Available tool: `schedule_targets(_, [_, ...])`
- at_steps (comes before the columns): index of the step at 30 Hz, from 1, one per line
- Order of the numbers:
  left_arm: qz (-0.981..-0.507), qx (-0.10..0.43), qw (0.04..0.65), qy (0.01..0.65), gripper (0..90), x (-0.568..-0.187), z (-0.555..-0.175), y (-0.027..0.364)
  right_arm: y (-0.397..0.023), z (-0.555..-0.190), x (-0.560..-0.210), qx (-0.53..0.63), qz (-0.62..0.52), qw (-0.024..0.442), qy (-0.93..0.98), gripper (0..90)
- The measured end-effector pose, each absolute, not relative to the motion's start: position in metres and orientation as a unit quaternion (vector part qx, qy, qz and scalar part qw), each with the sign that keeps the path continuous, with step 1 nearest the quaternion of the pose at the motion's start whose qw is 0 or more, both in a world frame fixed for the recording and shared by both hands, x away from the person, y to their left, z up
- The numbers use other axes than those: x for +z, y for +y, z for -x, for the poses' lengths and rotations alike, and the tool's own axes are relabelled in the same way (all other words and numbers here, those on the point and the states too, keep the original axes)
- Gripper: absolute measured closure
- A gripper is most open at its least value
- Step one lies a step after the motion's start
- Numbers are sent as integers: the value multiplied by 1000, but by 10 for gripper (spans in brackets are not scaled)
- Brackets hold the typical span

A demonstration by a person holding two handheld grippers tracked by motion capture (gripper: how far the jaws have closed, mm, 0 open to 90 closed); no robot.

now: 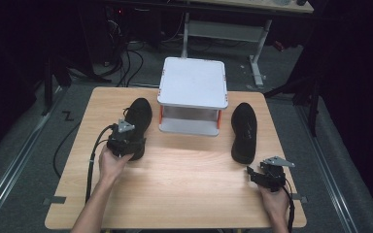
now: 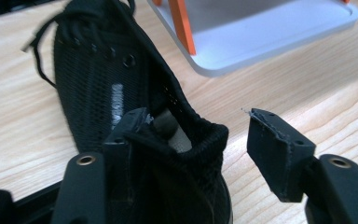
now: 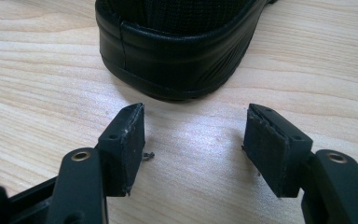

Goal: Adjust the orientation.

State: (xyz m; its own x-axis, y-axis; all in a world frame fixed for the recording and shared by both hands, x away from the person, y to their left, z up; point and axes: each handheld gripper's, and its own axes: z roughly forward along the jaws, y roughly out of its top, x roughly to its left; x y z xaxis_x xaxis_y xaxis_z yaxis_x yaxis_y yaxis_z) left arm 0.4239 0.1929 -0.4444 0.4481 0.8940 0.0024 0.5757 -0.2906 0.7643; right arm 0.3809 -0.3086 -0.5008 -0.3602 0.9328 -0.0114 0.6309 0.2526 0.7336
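Pale wooden table [image 1: 184,184] on grey floor [image 1: 24,141]; dark room.

Light wood-grain counter [image 1: 184,179]. Directly on it: white two-tier stand [image 1: 193,82] with orange posts, at the far edge, centre. Black shoe [image 1: 137,125] just left of the stand; second black shoe [image 1: 244,132] just right. Near half bare.
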Motion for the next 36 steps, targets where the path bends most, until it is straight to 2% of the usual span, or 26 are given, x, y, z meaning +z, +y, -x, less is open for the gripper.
schedule_targets(3, [-777, 215, 349, 477, 415, -452, -429, 192, -309, -381, -501, 328, -516, 231, 757, 385])
schedule_targets(8, [-780, 207, 343, 480, 530, -456, -433, 197, -309, -381, -501, 327, -516, 231, 757, 385])
schedule_targets(17, [-795, 214, 332, 460, 607, -459, -434, 197, -308, -381, -501, 327, -516, 232, 757, 385])
schedule_targets(21, [-799, 217, 333, 451, 698, -459, -433, 196, -309, -381, -501, 327, -516, 232, 757, 386])
schedule_targets(22, [-803, 207, 342, 442, 698, -459, -433, 196, -309, -381, -501, 327, -516, 231, 757, 386])
schedule_targets(23, [-804, 211, 340, 439, 797, -459, -432, 194, -308, -381, -501, 327, -517, 231, 757, 386])
schedule_targets(24, [-807, 219, 335, 435, 816, -459, -431, 191, -309, -381, -501, 327, -516, 231, 757, 385])
schedule_targets(36, [-798, 226, 347, 438, 851, -456, -429, 189, -309, -381, -501, 327, -517, 230, 757, 386])
